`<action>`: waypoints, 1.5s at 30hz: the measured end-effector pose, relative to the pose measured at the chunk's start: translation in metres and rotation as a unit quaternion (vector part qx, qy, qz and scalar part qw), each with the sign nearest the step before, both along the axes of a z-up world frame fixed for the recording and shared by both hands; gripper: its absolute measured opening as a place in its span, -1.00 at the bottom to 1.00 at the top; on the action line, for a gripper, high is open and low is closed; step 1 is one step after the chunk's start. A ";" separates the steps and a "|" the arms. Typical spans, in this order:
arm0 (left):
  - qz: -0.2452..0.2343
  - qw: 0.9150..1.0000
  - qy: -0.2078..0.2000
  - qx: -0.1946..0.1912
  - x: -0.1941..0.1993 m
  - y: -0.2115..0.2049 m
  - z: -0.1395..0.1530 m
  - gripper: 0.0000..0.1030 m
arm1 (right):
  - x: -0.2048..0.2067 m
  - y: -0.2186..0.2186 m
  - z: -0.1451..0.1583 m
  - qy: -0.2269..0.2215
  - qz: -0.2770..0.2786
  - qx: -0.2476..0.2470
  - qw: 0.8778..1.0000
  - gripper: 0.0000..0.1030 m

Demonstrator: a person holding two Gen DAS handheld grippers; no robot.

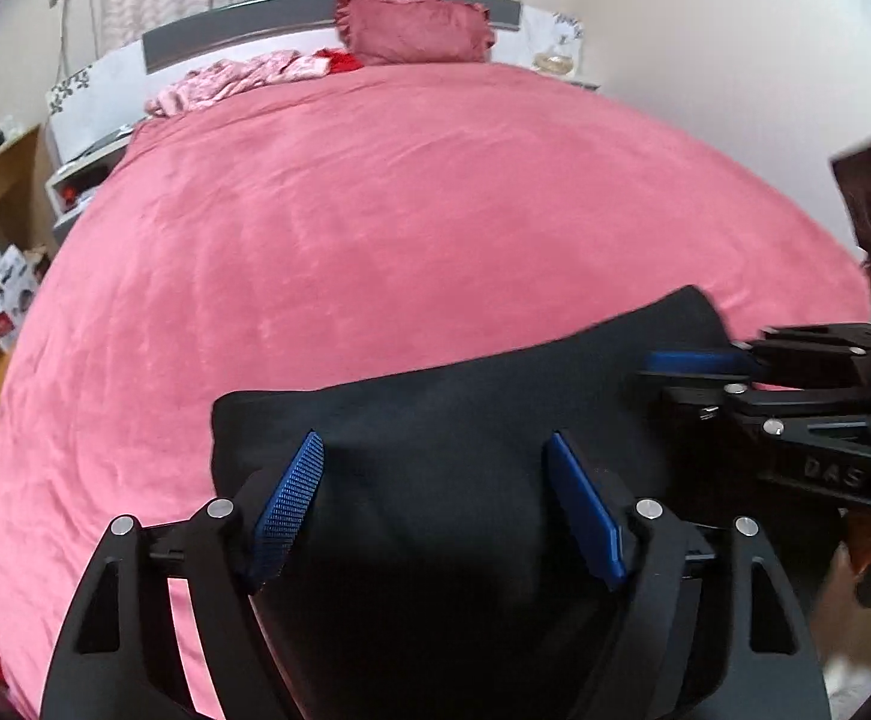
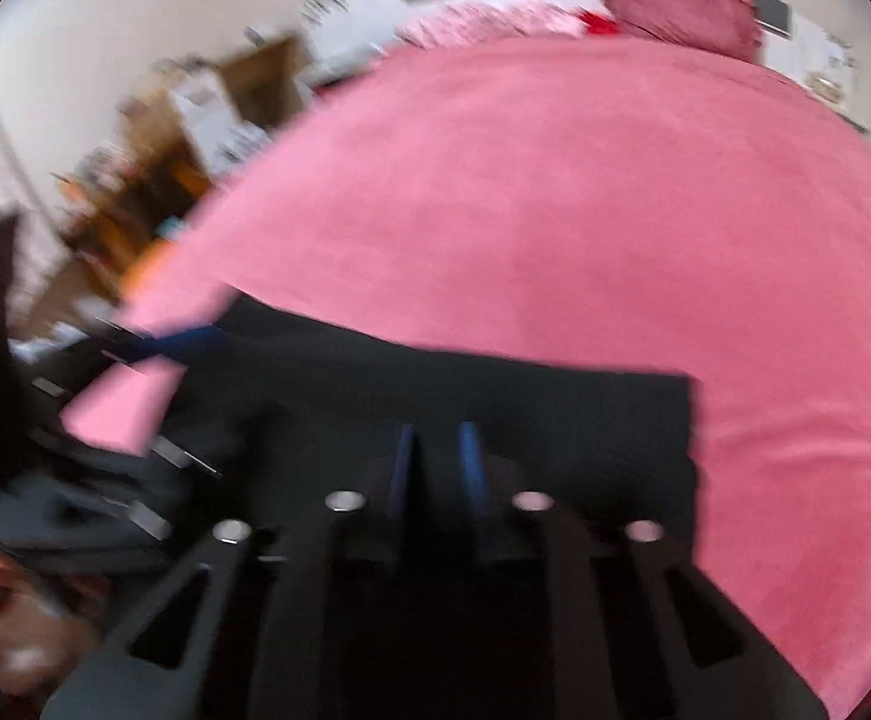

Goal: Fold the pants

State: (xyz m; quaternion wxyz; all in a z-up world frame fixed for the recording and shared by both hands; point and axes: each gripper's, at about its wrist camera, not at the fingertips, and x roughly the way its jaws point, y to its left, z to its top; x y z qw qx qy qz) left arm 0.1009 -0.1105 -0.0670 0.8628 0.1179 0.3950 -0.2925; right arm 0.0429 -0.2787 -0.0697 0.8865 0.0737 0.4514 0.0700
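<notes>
While the left hand-held gripper (image 1: 435, 450) hangs spread wide and released at the bottom centre of its view, the folded black fabric pants (image 1: 465, 420) lie beneath it on the pink plush bed cover (image 1: 375, 228). The right hand-held gripper (image 2: 435, 450) is nearly closed, apparently pinching the cloth. A ruffled rose pillow (image 1: 414, 30) rests top centre.

Pants (image 1: 465, 420) lie on the bed (image 1: 375, 240), pillow (image 1: 414, 30) far behind.
</notes>
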 end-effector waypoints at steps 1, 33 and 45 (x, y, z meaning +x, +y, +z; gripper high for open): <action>0.005 1.000 0.006 0.005 0.006 0.000 -0.007 0.48 | -0.002 -0.007 -0.008 0.003 -0.013 0.009 1.000 -0.92; 0.071 0.997 0.003 0.023 -0.003 0.005 -0.022 0.89 | -0.060 -0.013 0.003 -0.064 -0.071 0.048 0.994 -0.18; 0.073 0.994 0.078 -0.034 -0.047 0.058 -0.035 0.92 | -0.115 -0.034 -0.004 0.024 -0.108 0.069 0.991 -0.13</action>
